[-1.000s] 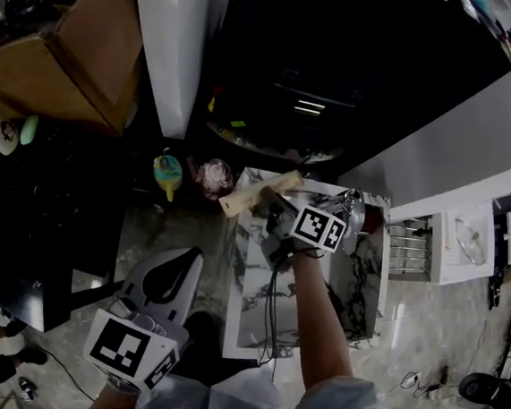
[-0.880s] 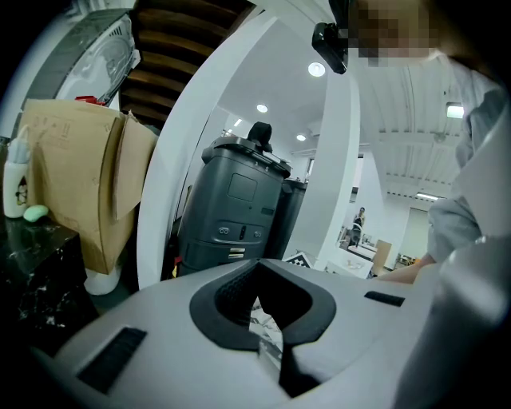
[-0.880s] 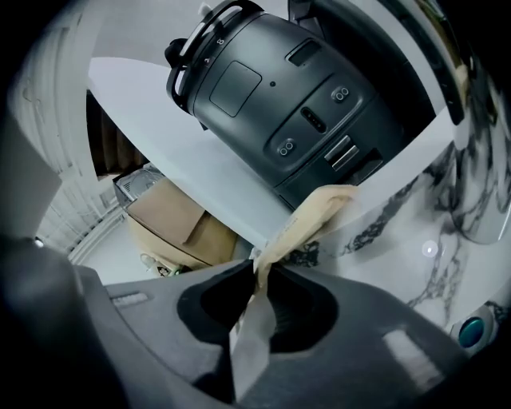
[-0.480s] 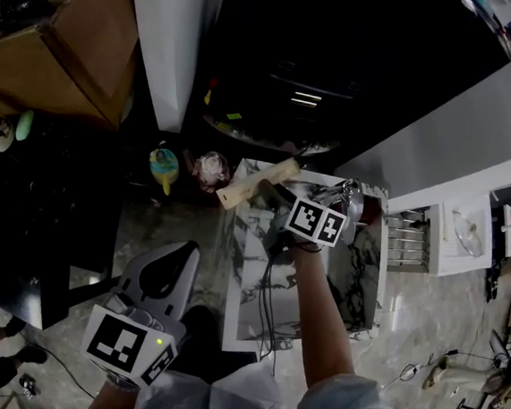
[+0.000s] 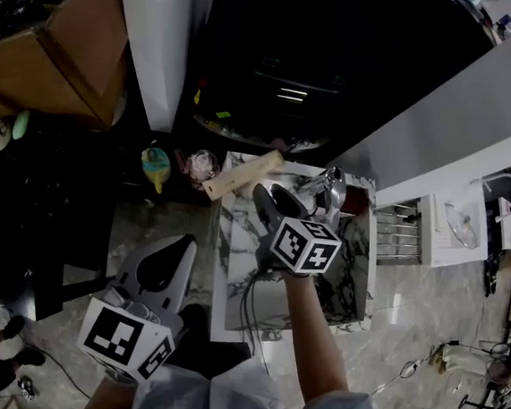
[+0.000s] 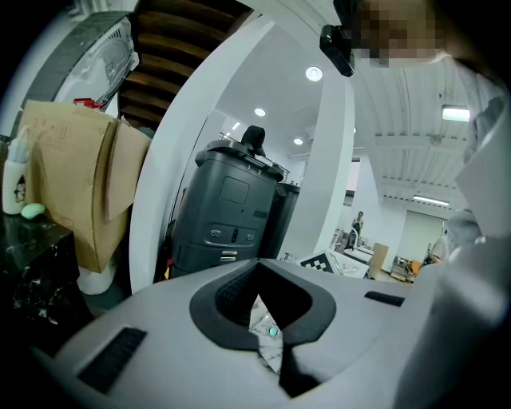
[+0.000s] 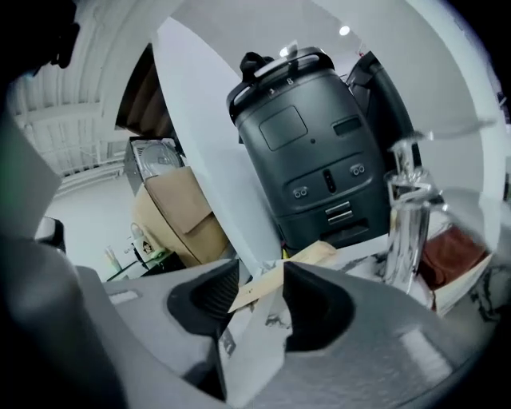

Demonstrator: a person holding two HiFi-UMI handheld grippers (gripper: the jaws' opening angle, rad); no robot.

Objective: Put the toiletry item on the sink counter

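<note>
The toiletry item, a long tan box (image 5: 240, 174), lies across the far left corner of the marble sink counter (image 5: 231, 269). My right gripper (image 5: 267, 198) hovers just short of it; its jaws stand wide, are closing slightly, and nothing is between them. In the right gripper view the tan box (image 7: 307, 257) shows beyond the gap of the right gripper (image 7: 259, 299), apart from the pads. My left gripper (image 5: 164, 271) hangs low at the left over the floor, shut and empty; the left gripper (image 6: 259, 319) points at a dark grey machine.
A chrome faucet (image 5: 329, 190) rises at the counter's back, with a red-brown item (image 5: 357, 200) beside it. A cardboard box (image 5: 63, 55) and a white pillar (image 5: 159, 37) stand at the left. Two small toys (image 5: 156, 167) lie on the floor. A black machine (image 5: 287, 58) is behind.
My right gripper has opened, let go of the tan box and drawn back toward me. The box now rests on the counter's far left corner. The left gripper has barely moved.
</note>
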